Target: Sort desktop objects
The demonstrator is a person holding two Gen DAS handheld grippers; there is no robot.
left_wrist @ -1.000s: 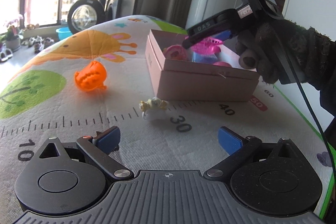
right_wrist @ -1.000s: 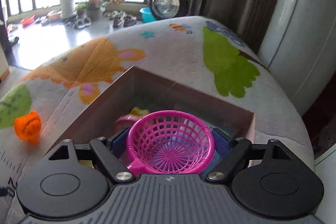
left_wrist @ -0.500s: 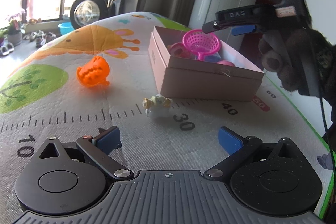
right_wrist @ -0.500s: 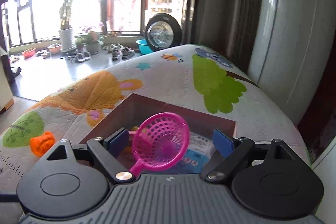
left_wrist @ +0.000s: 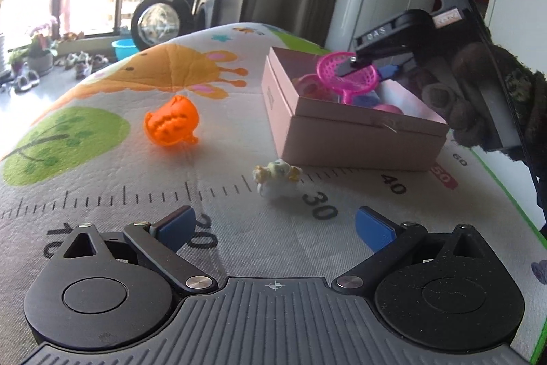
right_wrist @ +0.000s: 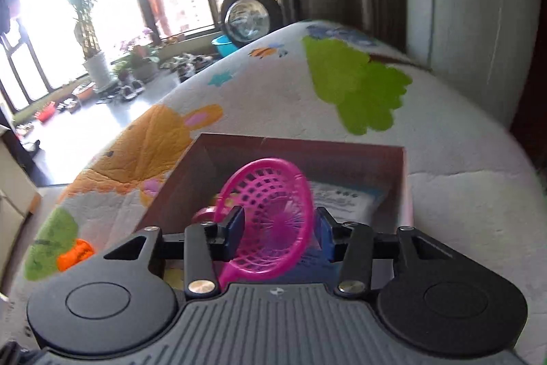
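I count one pink box, one pink strainer, one orange toy, one small white figurine.

A glossy pink plastic strainer of open mesh; a matt pink cardboard box; a shiny orange plastic toy; a printed, quilted fabric mat; smooth blue pads on matt black gripper arms
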